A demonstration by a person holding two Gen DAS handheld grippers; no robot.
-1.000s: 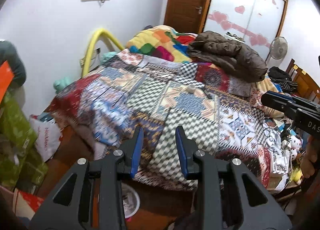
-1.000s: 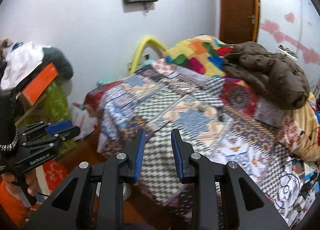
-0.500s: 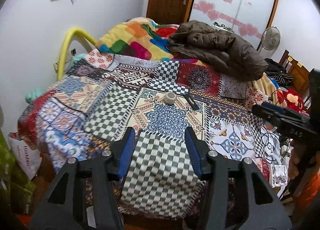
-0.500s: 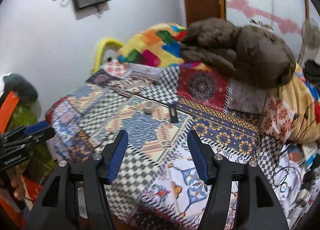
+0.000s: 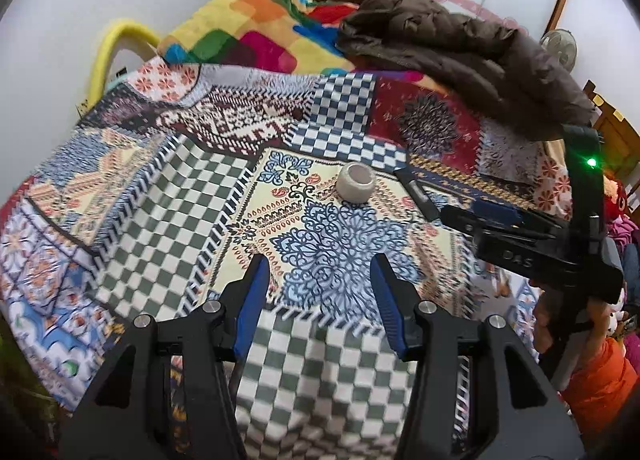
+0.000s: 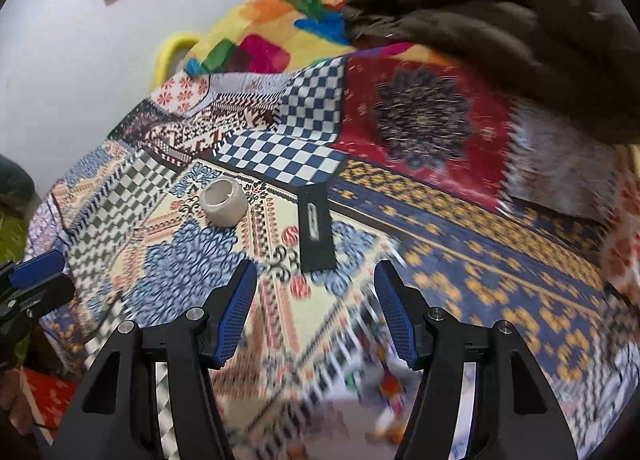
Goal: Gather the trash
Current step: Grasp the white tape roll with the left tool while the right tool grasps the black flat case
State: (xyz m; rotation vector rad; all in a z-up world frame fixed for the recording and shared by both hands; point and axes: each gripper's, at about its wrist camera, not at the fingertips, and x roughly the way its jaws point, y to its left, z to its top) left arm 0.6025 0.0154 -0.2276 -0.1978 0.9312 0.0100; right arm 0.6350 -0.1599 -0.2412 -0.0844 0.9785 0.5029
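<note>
A small whitish paper cup [image 5: 355, 182] lies on its side on the patchwork bed cover [image 5: 168, 196]; it also shows in the right wrist view [image 6: 223, 202]. A flat black wrapper [image 6: 316, 228] lies just right of the cup, partly seen in the left wrist view [image 5: 416, 192]. My left gripper [image 5: 318, 300] is open and empty, above the bed's near part, short of the cup. My right gripper [image 6: 316, 306] is open and empty, just short of the black wrapper. The right gripper also shows in the left wrist view [image 5: 496, 220].
A brown padded jacket [image 5: 460, 56] lies at the far right of the bed, in front of a bright multicoloured blanket [image 5: 248, 32]. A yellow curved bar [image 5: 108, 48] stands at the bed's left by the white wall. A fan [image 5: 558, 46] and wardrobe stand behind.
Both grippers have moved forward over the bed toward the cup and the black wrapper, and both have opened wider. The cup and the wrapper have not moved.
</note>
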